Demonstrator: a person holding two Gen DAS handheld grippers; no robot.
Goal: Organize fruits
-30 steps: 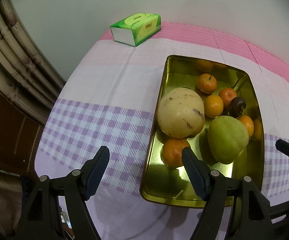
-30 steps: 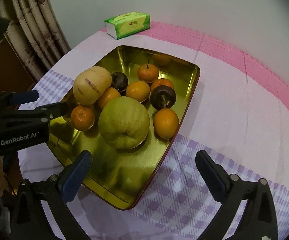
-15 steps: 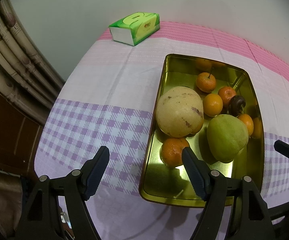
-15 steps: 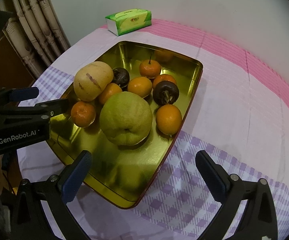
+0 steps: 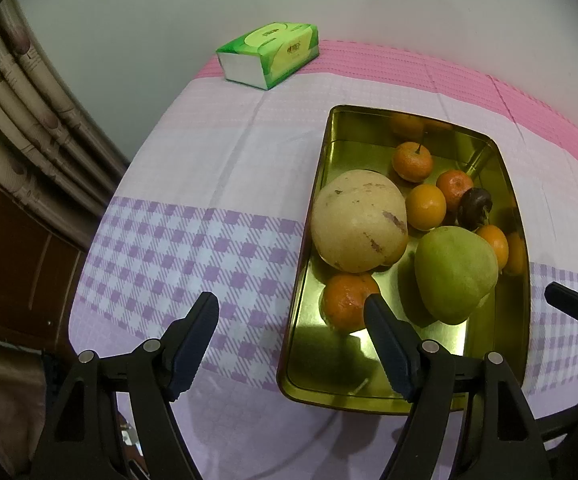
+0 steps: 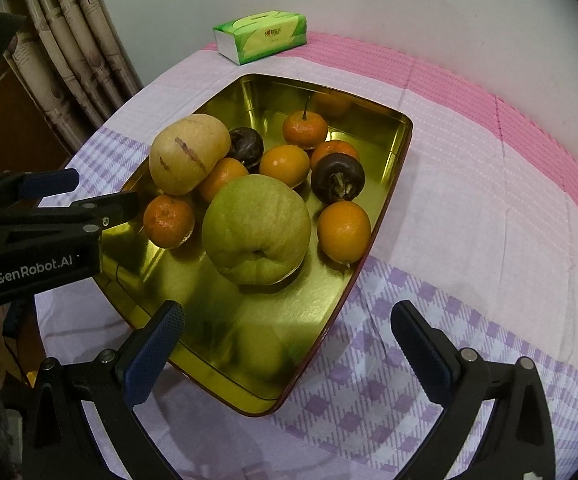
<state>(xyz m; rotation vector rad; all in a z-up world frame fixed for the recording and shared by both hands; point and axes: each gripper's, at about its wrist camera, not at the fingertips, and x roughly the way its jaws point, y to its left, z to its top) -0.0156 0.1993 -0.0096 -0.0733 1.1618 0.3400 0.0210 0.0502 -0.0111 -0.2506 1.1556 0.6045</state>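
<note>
Tray holds six oranges, two mangosteens, two large fruits; both grippers' fingers wide.

A table under a pink, white and purple-checked cloth carries a gold tray; beyond the tray, well apart, lies a green tissue pack.

A: The shiny gold metal tray holds a big green fruit and a tan one with purplish streaks.

B: And the cloth?

A: Lilac check, white, then pink.
</note>
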